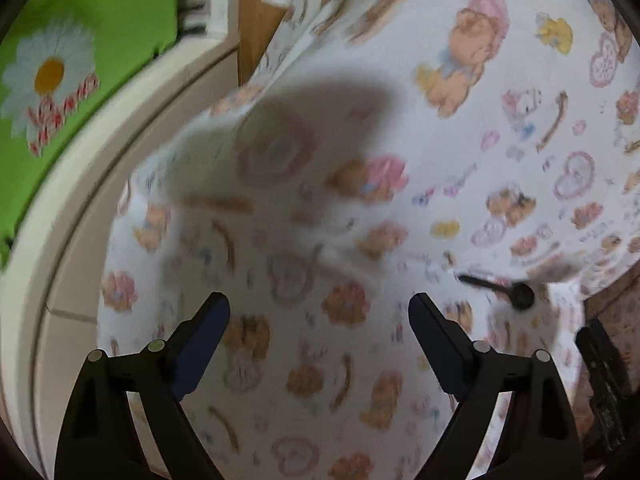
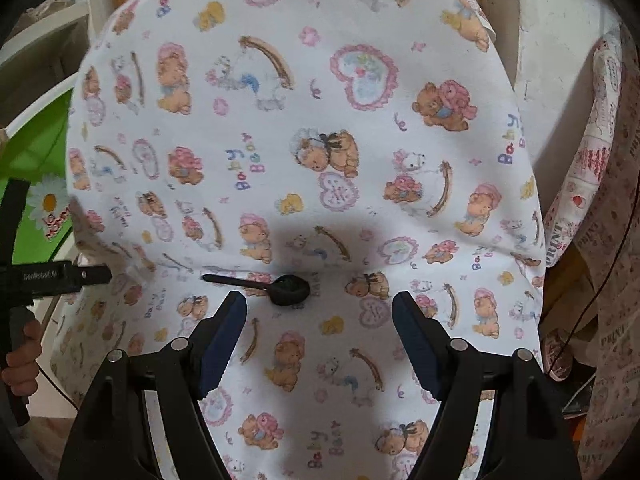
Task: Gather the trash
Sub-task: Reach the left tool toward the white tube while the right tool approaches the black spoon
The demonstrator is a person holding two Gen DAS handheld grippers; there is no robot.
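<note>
One black spoon (image 2: 276, 286) beyond right gripper (image 2: 319, 312)

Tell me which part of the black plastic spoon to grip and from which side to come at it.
Grip the thin handle, not the bowl. The black spoon lies flat on the teddy-print cloth, handle pointing left in the right wrist view. Probably best from above with the open right gripper, its fingers closing across the handle's width.

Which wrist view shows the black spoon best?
Right wrist. The black spoon lies sharp and whole on the teddy-print cloth, just ahead of the open right gripper. The left wrist view shows it blurred, off to the right.
</note>
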